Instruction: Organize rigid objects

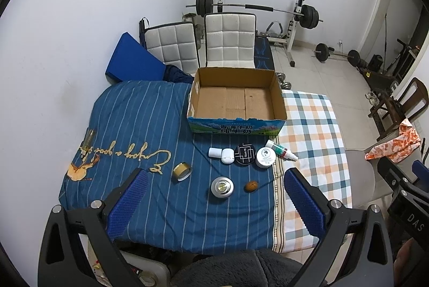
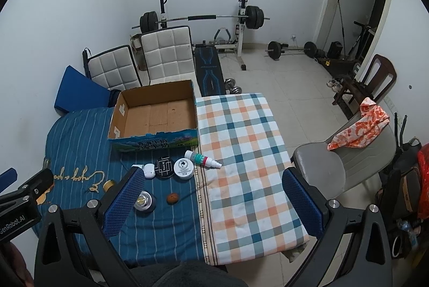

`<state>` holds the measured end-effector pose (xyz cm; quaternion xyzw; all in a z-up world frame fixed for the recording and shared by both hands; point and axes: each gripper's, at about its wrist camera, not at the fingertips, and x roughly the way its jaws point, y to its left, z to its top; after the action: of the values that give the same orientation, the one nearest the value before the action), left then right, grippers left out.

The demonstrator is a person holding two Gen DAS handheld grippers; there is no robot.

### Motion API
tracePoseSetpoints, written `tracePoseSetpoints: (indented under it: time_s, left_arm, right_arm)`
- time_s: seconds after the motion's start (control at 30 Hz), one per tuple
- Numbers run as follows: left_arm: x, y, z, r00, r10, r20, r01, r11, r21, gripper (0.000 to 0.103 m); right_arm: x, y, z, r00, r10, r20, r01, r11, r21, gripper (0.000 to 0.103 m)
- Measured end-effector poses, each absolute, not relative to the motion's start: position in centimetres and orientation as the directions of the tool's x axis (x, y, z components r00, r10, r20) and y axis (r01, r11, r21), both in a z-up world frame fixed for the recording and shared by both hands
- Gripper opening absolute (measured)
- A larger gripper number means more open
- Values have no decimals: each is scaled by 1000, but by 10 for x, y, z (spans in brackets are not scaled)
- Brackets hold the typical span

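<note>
An empty cardboard box (image 1: 236, 99) (image 2: 155, 112) stands at the back of the cloth-covered table. In front of it lie a white case (image 1: 215, 152), a white earbud case (image 1: 227, 155) (image 2: 149, 170), a black round tin (image 1: 244, 154) (image 2: 164, 166), a white jar (image 1: 265, 157) (image 2: 184, 168) and a spray bottle (image 1: 281, 150) (image 2: 203, 159). Nearer lie a gold tape roll (image 1: 182, 171), a silver round object (image 1: 222, 187) (image 2: 143, 201), a walnut (image 1: 251, 186) (image 2: 172, 198) and a glass bottle (image 1: 87, 144) at far left. My left gripper (image 1: 214, 203) and right gripper (image 2: 211, 203) are open, empty, above the table's near edge.
Two white padded chairs (image 1: 228, 40) and a blue cushion (image 1: 134, 59) stand behind the table. A barbell rack (image 1: 295, 18) and weights are at the back. A grey chair (image 2: 335, 166) with an orange cloth stands to the right. The checked cloth (image 2: 246, 166) covers the table's right half.
</note>
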<state>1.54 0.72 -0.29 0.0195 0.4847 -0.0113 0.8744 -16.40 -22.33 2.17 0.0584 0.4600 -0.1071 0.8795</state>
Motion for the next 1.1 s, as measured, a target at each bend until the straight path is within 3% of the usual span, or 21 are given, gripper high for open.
tracePoseSetpoints:
  time_s: [0.2,0.53,0.8,0.9,0.97,1.1]
  left_arm:
    - [53,17,-58,436,11,-900,10,1000,17,103]
    - [132,25,-243,129,37,-991,-20,999,35,103]
    - [149,2,-378,-102,38,-994,1,999,38,102]
    - [150,-2,-410,-148,53,-988,16,999,51,91]
    - [151,-3,-420,-170,24,-985,9,1000,23,69]
    - [154,-8,-418,-149,55,-987,10,998,54,69]
  right_arm:
    - [-125,-232,-23,469,-89,-879,232,972,26,103]
    - [-11,-234,-228,211,20,-977,147,988,52,103]
    - [58,-202,-363,35,59,-998,47,997,61,99]
    - [71,-191,-384,4,62,-998,7,998,62,99]
    - [77,-184,-395,-19,62,-998,-19,998,63,99]
    - [86,-174,-414,-60,41,-997,-64,997,45,89]
